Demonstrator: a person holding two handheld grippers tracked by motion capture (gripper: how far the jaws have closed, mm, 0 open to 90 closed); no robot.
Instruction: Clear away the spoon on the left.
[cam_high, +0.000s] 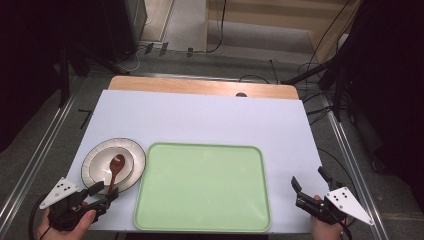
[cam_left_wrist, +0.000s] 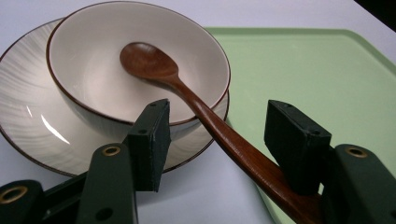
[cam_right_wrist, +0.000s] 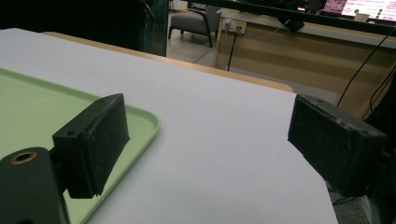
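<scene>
A brown wooden spoon (cam_high: 116, 167) rests in a white bowl (cam_high: 101, 167) that stands on a ribbed white plate (cam_high: 138, 156) at the table's near left. Its handle sticks out over the bowl's rim toward my left gripper (cam_high: 106, 192). In the left gripper view the spoon (cam_left_wrist: 154, 65) runs from the bowl (cam_left_wrist: 93, 70) down between the jaws of the left gripper (cam_left_wrist: 219, 121), close to the right-hand pad (cam_left_wrist: 294, 140) and well apart from the other. The jaws stand open. My right gripper (cam_high: 307, 177) sits at the near right, open over bare table with nothing between its jaws (cam_right_wrist: 210, 121).
A large pale green tray (cam_high: 200, 185) lies in the middle near the front edge, right beside the plate (cam_left_wrist: 28, 116). A white sheet (cam_high: 200, 120) covers the table, with a wooden strip (cam_high: 200, 86) along the far edge. Cables and stands lie on the floor beyond.
</scene>
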